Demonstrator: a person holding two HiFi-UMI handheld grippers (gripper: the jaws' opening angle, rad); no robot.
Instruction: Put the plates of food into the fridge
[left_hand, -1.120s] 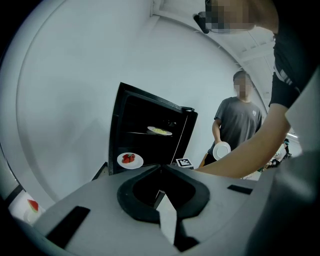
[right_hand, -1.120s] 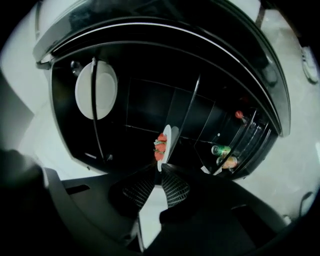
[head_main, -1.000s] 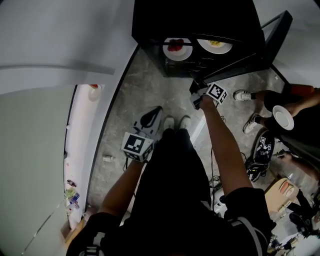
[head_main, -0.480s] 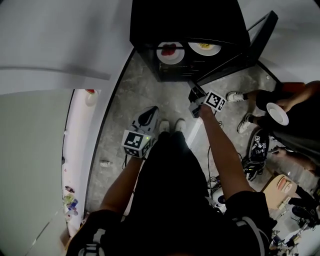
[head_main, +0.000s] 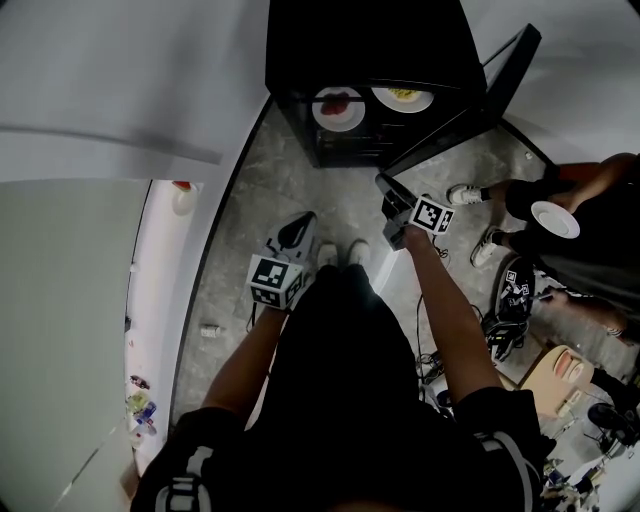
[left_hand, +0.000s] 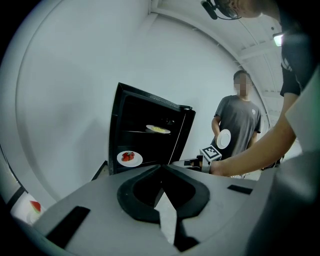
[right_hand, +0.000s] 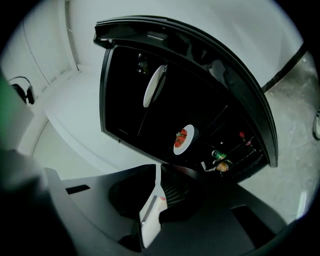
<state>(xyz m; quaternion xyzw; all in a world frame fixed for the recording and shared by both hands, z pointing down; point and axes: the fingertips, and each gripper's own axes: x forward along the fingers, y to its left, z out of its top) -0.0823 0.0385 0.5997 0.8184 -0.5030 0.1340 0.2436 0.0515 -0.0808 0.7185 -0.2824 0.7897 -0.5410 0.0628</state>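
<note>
The black fridge (head_main: 370, 40) stands with its door (head_main: 470, 100) swung wide. On its shelves sit a plate of red food (head_main: 338, 107) (left_hand: 129, 158) (right_hand: 183, 139) and, higher up, a plate of yellow food (head_main: 403, 97) (left_hand: 158, 129) (right_hand: 153, 85). My right gripper (head_main: 388, 190) (right_hand: 156, 172) hovers in front of the opening near the door's lower edge. It is open only by a narrow slit and holds nothing. My left gripper (head_main: 303, 224) (left_hand: 161, 170) hangs lower and further back over the floor, shut and empty.
To the right a person stands holding an empty white plate (head_main: 555, 218) (left_hand: 224, 138). Cans sit in the door shelf (right_hand: 220, 160). Cables and gear (head_main: 515, 300) lie on the floor at right. A white ledge (head_main: 180, 190) with small items runs along the left.
My right gripper has drawn back a little from the fridge opening, risen and rolled. The left gripper has stayed where it was.
</note>
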